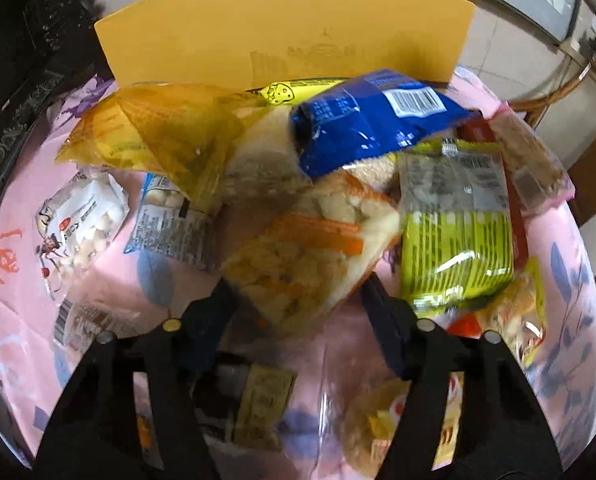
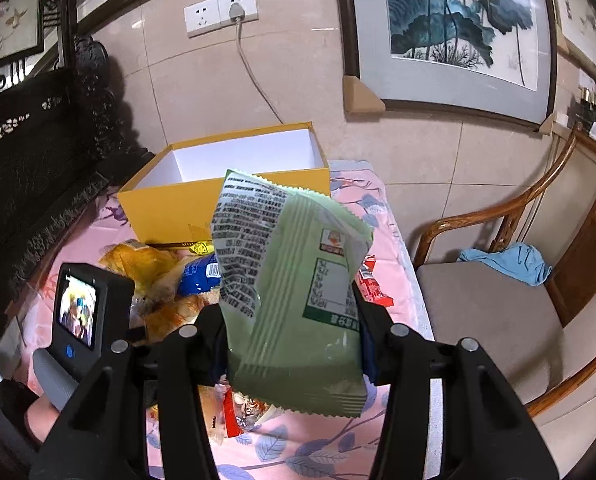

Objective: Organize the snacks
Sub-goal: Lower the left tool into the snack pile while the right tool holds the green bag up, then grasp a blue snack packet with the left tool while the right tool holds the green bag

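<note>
A clear bag of pale puffs with orange stripes [image 1: 310, 248] lies on top of a snack pile on the pink cloth. My left gripper [image 1: 298, 296] points down at it, one fingertip against each side of its near corner. Around it lie a blue packet [image 1: 370, 120], a yellow-green packet [image 1: 454, 236] and a yellow crinkly bag [image 1: 157, 128]. My right gripper [image 2: 289, 320] is shut on a pale green packet [image 2: 293, 280], held upright above the table. The open yellow box [image 2: 225, 204] stands behind the pile, its white inside bare where visible.
More packets lie left and near on the pink cloth [image 1: 21, 184], among them a white bag of small sweets [image 1: 85, 224]. A dark carved screen [image 2: 25, 152] stands on the left. A wooden chair [image 2: 478, 312] with a blue cloth [image 2: 506, 260] sits right of the table.
</note>
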`<state>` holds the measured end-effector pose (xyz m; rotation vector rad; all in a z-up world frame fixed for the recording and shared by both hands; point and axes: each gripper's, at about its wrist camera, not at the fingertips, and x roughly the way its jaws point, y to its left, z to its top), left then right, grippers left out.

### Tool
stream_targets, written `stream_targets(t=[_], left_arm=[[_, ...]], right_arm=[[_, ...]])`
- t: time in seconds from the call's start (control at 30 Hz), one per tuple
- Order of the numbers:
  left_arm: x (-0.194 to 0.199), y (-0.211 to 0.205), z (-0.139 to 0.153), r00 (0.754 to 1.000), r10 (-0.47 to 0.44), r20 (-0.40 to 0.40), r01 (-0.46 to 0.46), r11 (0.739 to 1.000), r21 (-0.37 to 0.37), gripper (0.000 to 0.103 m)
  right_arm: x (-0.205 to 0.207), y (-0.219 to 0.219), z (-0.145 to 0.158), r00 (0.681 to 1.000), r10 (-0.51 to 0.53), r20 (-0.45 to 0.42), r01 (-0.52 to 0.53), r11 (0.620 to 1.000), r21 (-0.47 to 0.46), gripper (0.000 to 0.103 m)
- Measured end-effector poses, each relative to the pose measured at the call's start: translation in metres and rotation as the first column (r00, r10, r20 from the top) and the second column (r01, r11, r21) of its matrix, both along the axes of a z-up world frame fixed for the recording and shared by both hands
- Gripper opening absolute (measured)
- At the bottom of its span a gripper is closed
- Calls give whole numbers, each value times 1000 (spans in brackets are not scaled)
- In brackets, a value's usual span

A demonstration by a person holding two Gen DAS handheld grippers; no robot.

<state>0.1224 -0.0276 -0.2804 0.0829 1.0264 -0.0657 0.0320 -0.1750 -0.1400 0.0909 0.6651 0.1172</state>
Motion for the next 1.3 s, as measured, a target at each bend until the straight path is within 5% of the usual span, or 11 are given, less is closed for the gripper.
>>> stream_targets(t=[0.33,0.43,0.6,0.63,0.67,0.73,0.77,0.93,1.1,1.2,1.3], left_arm=[[-37,-6,37,991,-43,126,38,999,38,58],[-48,-11,58,981,-74,182,65,996,53,38],[-48,-5,71,972,-81,223,68,995,68,36],[-48,0,71,973,-76,218,70,997,36,38],[-47,4,72,973,-58,222,55,998,19,69],[-42,20,74,961,-15,276,10,1000,20,99],[-43,27,78,945,-20,325,12,1000,25,100],[-19,38,85,946,-114,303,81,989,120,101],[21,18,70,975,-120,187,129,991,-33,101],[41,-14,55,970,-157,187,148,987,62,101],[55,-46,34,944,-295,150,261,942,209,101]], right_arm=[[-13,9,16,999,7,35,-6,1000,-28,51],[-16,13,22,999,12,45,-10,999,-35,51],[-23,17,28,998,20,62,-17,999,-47,51],[-24,17,29,998,20,62,-17,999,-46,51],[-25,17,30,998,20,63,-17,999,-47,51],[-28,14,31,998,17,66,-13,999,-49,51],[-29,12,30,998,16,67,-13,999,-47,51],[-29,-1,27,997,-5,74,9,999,-48,51],[-18,-10,17,998,-16,53,18,1000,-24,51],[-13,-17,8,999,-32,35,33,999,-12,51],[-10,-25,0,999,-50,15,50,999,-21,51]])
